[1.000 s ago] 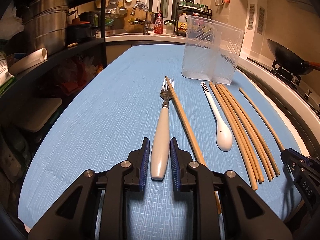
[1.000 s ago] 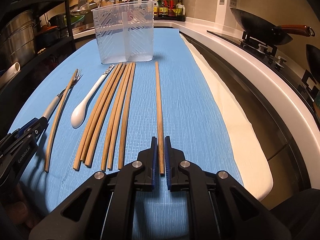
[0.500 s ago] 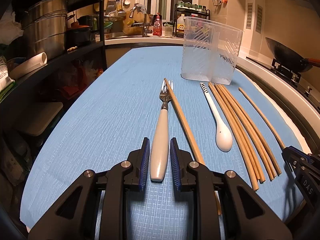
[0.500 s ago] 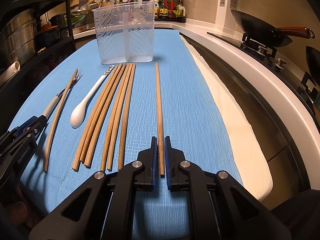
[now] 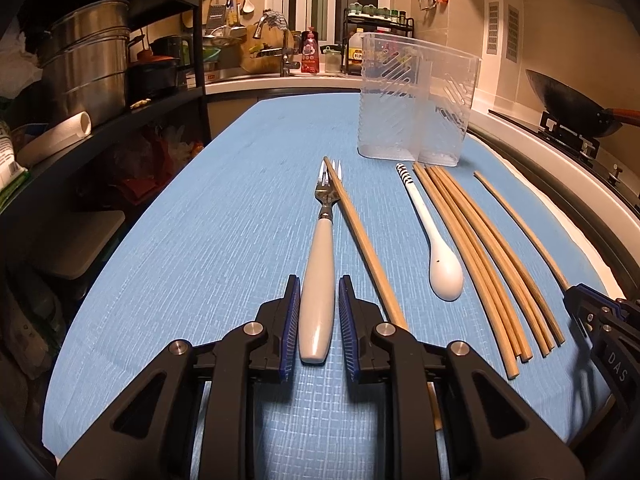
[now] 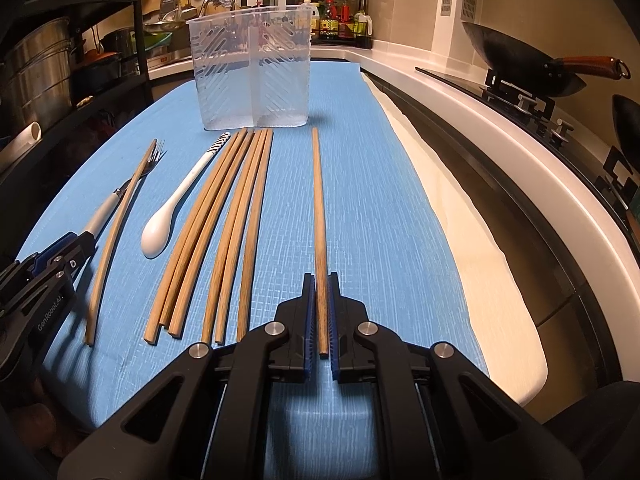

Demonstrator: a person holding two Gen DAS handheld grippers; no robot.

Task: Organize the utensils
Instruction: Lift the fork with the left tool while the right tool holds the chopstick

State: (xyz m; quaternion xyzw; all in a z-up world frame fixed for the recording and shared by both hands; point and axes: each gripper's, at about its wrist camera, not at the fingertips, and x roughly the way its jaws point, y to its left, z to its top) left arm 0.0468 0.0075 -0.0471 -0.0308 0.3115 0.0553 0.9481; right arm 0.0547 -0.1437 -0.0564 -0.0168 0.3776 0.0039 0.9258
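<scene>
A fork with a white handle (image 5: 318,280) lies on the blue mat, its handle between the pads of my left gripper (image 5: 319,286), which is shut on it. A lone chopstick (image 5: 362,240) lies across its tines. My right gripper (image 6: 321,280) is shut on a single chopstick (image 6: 319,220) that lies flat on the mat. A white spoon (image 6: 168,216) and a bundle of several chopsticks (image 6: 224,232) lie between the two grippers. A clear plastic two-compartment holder (image 6: 252,76) stands upright beyond them and also shows in the left wrist view (image 5: 416,104).
The blue mat (image 6: 380,184) covers a counter with a white edge on the right (image 6: 500,168). A wok (image 6: 516,60) sits on the stove to the right. Shelves with steel pots (image 5: 88,64) stand to the left. A sink area lies at the far end.
The left gripper has tilted slightly, so the view shifted down a little. Both grippers hold the same grasp and the utensils stay in place.
</scene>
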